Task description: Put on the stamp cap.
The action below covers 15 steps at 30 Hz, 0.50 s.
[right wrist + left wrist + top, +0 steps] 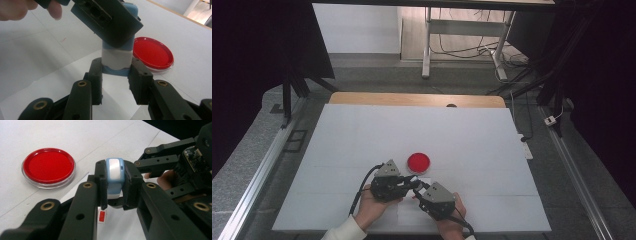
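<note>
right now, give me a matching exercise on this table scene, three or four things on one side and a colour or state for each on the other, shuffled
Things:
1. round dish
2. small block
3. left tongs
4. table

Colour or state:
A. white top, mostly bare
B. pale blue and white, upright between black jaws
C. red inside a clear rim, lying flat on the table
D. shut on the top part of the block

Pairs: 1-C, 2-B, 3-D, 4-A

The right tongs are shut on the block's lower end.
</note>
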Each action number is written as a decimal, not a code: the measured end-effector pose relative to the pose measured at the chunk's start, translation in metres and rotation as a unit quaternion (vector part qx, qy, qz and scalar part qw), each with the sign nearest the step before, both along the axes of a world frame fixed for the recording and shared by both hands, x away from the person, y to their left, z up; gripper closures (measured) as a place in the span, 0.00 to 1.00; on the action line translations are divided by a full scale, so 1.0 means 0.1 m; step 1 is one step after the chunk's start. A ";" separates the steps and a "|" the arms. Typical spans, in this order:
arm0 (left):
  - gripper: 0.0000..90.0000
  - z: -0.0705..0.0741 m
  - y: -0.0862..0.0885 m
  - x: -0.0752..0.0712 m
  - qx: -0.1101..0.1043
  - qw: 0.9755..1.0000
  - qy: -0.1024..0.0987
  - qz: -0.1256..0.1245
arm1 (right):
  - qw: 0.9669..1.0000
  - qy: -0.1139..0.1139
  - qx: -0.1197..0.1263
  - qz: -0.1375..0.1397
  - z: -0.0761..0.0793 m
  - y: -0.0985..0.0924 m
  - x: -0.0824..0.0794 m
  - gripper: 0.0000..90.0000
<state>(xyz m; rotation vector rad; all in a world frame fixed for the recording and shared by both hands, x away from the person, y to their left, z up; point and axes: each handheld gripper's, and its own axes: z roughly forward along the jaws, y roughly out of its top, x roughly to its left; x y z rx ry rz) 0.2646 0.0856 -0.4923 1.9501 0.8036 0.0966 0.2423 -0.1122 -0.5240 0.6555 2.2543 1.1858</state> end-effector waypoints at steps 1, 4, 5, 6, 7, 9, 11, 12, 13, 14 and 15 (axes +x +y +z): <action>0.85 0.00 0.00 0.00 0.000 1.000 0.000 0.000 | 1.000 -0.001 -0.001 0.001 0.00 0.00 0.00 0.72; 0.84 0.00 0.00 0.00 0.003 1.000 -0.001 0.000 | 1.000 -0.003 -0.007 0.004 -0.01 0.00 0.01 0.72; 0.84 0.00 0.01 0.01 0.003 1.000 -0.001 0.000 | 1.000 -0.003 -0.011 0.003 -0.01 0.00 0.01 0.72; 0.84 0.00 0.01 0.01 0.004 1.000 -0.001 0.000 | 1.000 -0.002 -0.010 0.006 -0.02 0.00 0.02 0.72; 0.84 0.00 0.01 0.01 0.004 1.000 -0.002 0.000 | 1.000 -0.002 -0.010 0.008 -0.03 0.00 0.02 0.72; 0.84 0.00 0.01 0.01 0.003 1.000 -0.004 0.001 | 1.000 -0.003 -0.014 0.009 -0.03 -0.01 0.03 0.72; 0.84 0.01 0.01 0.01 0.002 1.000 -0.004 0.001 | 1.000 -0.004 -0.014 0.010 -0.03 -0.01 0.03 0.72; 0.84 0.01 0.01 0.01 0.001 1.000 -0.005 0.000 | 1.000 -0.006 -0.017 0.009 -0.03 -0.01 0.03 0.71; 0.84 0.01 0.01 0.01 0.001 1.000 -0.004 0.000 | 1.000 -0.007 -0.012 0.012 -0.03 -0.01 0.03 0.71; 0.84 0.01 0.01 0.01 0.001 1.000 -0.004 -0.001 | 1.000 -0.008 -0.015 0.013 -0.03 -0.02 0.03 0.71; 0.84 0.01 0.01 0.01 0.001 1.000 -0.005 -0.001 | 1.000 -0.007 -0.014 0.012 -0.03 -0.02 0.03 0.71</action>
